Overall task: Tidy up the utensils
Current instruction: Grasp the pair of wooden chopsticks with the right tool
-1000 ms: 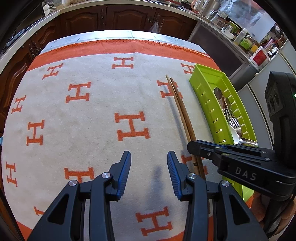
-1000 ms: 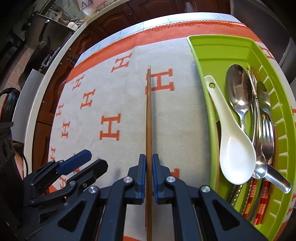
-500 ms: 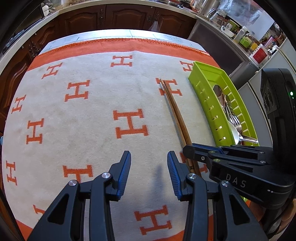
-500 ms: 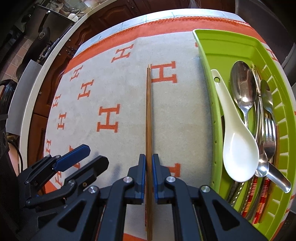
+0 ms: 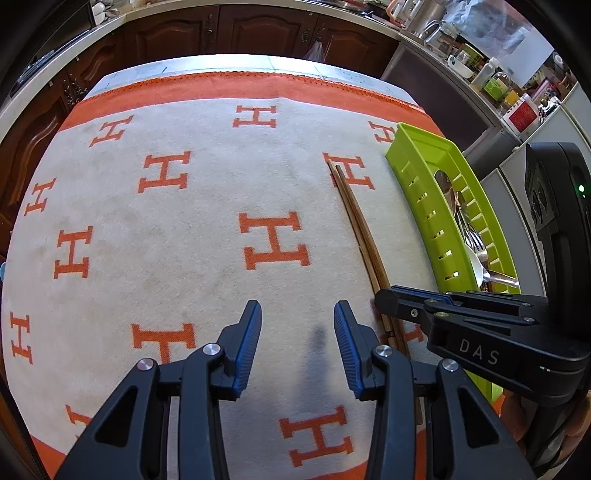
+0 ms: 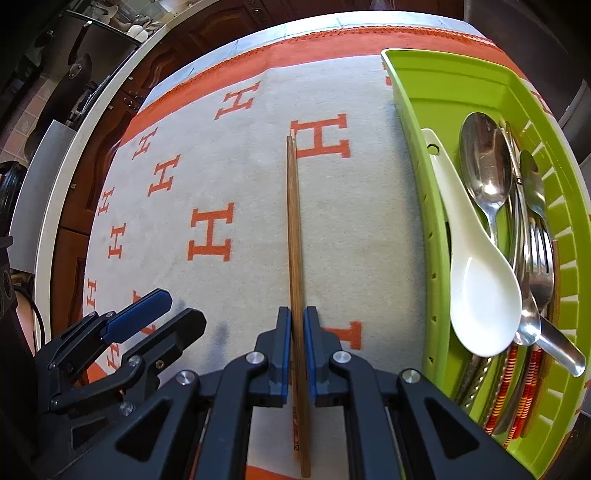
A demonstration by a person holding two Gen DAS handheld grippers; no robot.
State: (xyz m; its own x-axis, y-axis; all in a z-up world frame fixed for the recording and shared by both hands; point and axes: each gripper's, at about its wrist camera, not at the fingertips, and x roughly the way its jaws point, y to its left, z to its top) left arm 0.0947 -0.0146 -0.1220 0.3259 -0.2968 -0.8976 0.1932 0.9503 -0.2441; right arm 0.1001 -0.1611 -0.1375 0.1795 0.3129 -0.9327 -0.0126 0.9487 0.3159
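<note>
A pair of brown wooden chopsticks is clamped between the blue pads of my right gripper, which is shut on them near their thick end; their tips point toward the far side of the cloth. A lime-green slotted tray lies to the right and holds a white soup spoon, metal spoons, a fork and striped chopsticks. My left gripper hangs open over the cloth, left of the chopsticks, with nothing between its fingers.
A cream cloth with orange H marks and an orange border covers the table. Dark wooden cabinets stand behind the far edge. A cluttered counter with jars and bottles runs along the right.
The right gripper has tipped a little with the chopsticks in it, and their far tips have swung slightly leftward, away from the green tray. The left gripper has stayed put.
</note>
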